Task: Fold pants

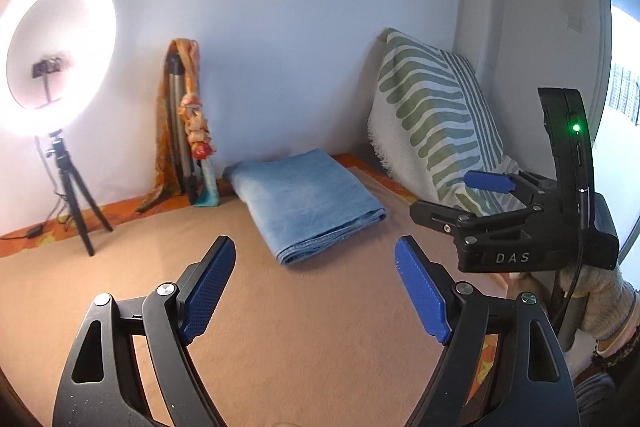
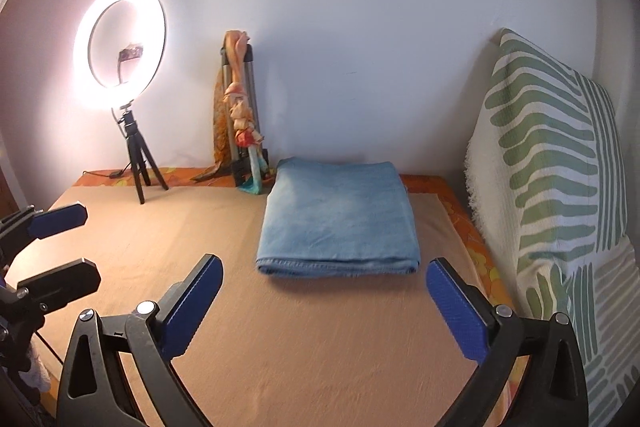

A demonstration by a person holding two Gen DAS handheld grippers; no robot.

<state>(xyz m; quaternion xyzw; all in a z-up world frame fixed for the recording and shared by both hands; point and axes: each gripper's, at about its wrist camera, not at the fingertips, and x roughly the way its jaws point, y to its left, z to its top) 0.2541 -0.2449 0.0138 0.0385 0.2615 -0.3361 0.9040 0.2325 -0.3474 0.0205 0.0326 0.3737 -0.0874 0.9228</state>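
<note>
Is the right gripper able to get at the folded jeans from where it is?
Probably yes. The right gripper is open and empty, the folded jeans lie straight ahead, and only bare tan cloth lies between them.

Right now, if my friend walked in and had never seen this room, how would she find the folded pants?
Start at the glowing ring light by the white wall, then look right past the tripod draped with an orange scarf. On the tan bed cover, just before the green-striped cushion, lie the pants. They are the only blue denim thing there, folded into a flat, neat rectangle.
</note>
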